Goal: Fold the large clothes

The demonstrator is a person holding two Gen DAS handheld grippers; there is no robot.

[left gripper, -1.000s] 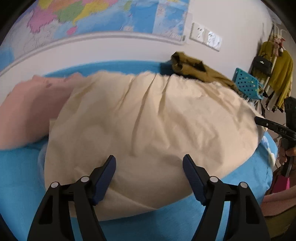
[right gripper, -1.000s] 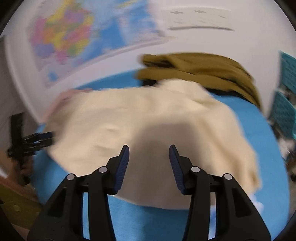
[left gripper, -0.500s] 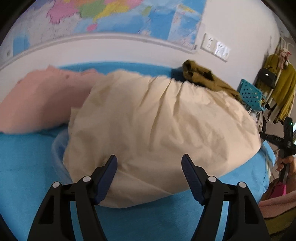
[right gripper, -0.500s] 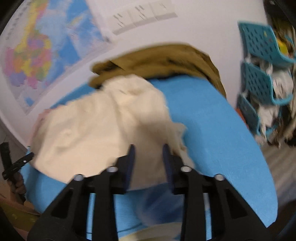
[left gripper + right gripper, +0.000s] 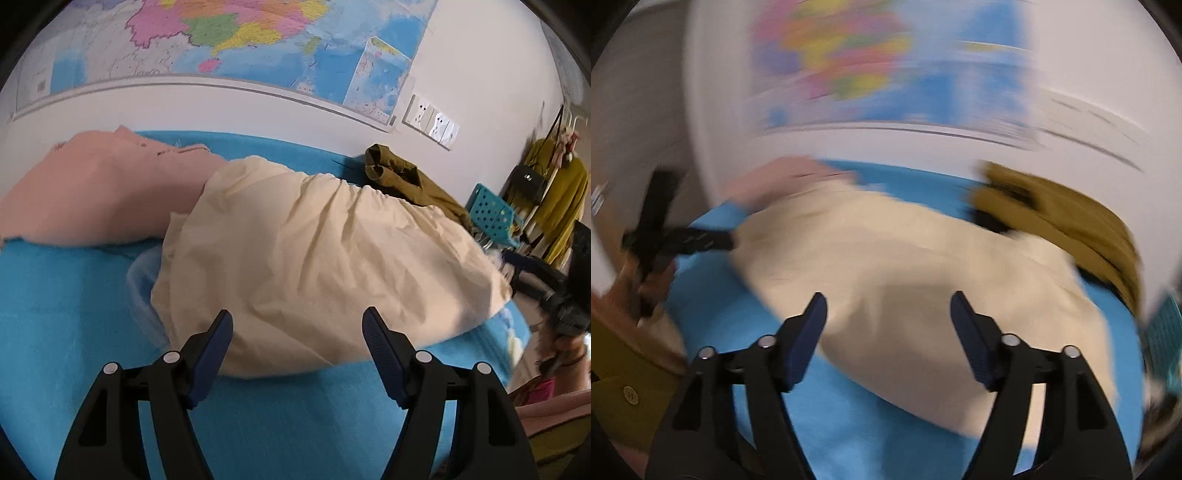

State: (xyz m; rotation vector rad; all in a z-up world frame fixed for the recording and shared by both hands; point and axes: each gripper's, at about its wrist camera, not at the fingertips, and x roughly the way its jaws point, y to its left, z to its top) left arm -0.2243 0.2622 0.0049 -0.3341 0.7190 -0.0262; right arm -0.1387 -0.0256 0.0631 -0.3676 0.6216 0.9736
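**Two grippers hang open over a half-folded cream garment**

Two hand-held grippers hover above a blue-covered table, and neither grasps anything. The left gripper (image 5: 297,334) stands with its blue-padded jaws spread wide, nothing between them, aimed down at the near hem of a large cream garment (image 5: 317,258). The right gripper (image 5: 888,319) is likewise released: its jaws have just been opening, and its heavily blurred view shows only air between the pads, with the cloth lying beyond them.

The cream garment lies in a rumpled, doubled-over heap across the middle of the blue table cover (image 5: 74,295). Its far-left edge overlaps a pink garment (image 5: 92,192), and an olive-brown garment (image 5: 402,177) is bunched against the wall behind it. What looks like a pale clear plastic rim (image 5: 142,284) peeks out under the cream cloth's left edge; what it belongs to cannot be told.

Judging by its creases and drape, the cloth is light, thin and limp. It would likely sag and slide on itself instead of holding a fold, so a pinch taken mid-panel would only drag up a bunch. The better holds appear to be the corners or the hem nearest the grippers, one per gripper and well apart, keeping the edge taut. A map (image 5: 258,44) hangs on the wall behind.
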